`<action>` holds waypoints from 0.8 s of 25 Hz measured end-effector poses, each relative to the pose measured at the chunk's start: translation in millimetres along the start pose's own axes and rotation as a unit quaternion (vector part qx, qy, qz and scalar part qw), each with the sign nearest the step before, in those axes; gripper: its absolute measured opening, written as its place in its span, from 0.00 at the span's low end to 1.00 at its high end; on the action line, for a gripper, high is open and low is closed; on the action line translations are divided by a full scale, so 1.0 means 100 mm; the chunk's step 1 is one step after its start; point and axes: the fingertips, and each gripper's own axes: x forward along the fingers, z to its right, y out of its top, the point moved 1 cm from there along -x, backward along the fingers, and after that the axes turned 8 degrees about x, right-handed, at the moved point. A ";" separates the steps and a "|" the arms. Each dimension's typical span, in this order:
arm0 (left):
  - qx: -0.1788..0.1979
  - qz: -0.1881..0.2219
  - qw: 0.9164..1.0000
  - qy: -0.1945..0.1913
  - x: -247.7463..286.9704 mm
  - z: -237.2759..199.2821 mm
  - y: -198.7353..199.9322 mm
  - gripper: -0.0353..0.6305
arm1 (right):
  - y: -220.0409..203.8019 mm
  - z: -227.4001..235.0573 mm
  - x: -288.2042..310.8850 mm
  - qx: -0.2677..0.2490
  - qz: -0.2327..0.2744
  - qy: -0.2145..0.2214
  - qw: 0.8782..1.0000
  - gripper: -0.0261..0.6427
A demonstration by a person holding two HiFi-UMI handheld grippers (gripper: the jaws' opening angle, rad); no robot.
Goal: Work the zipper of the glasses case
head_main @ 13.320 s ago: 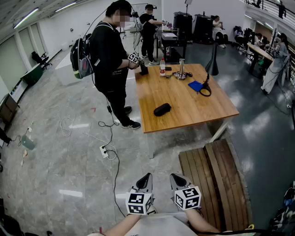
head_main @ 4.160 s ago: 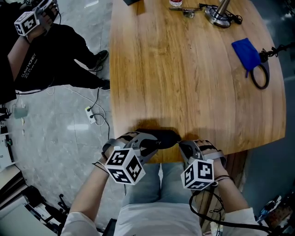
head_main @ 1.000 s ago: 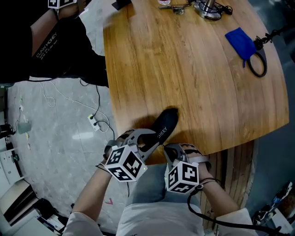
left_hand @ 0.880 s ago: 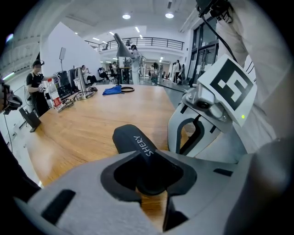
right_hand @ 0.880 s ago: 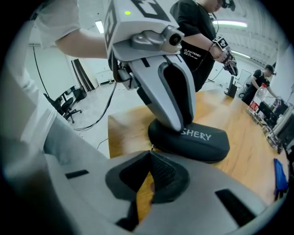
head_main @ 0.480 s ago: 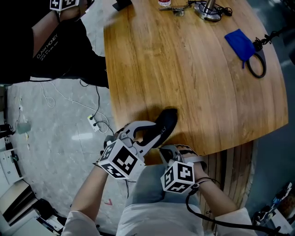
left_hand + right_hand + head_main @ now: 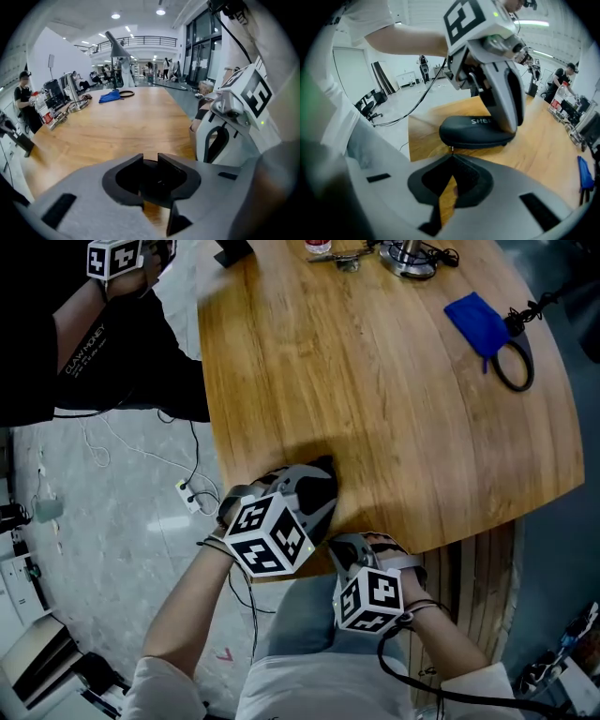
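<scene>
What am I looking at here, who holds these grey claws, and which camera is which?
No robot: a person holds a two-jaw gripper in each hand. The head view comes from a camera on the person's head, looking down; the other two cameras ride on the grippers and look along their jaws. On the wooden table lies a black glasses case, with a blue pouch and a black loop at the far side. The left gripper is clamped on the case. The right gripper has its jaws pinched together at the small metal zipper pull. The marker cubes are part of the grippers.
</scene>
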 end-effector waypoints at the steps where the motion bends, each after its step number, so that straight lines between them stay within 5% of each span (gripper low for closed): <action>1: -0.014 0.002 1.000 0.006 -0.04 -0.01 -0.05 0.20 | -0.02 0.03 -0.02 0.003 0.002 -0.001 1.000 0.04; 14: -0.108 -0.012 0.992 0.067 -0.50 0.15 -0.61 0.18 | 0.00 0.37 -0.01 -0.017 0.001 -0.024 1.000 0.04; 20: -0.125 0.028 0.990 0.051 -0.66 0.49 -0.32 0.18 | 0.03 0.50 0.04 -0.049 -0.006 -0.022 0.999 0.04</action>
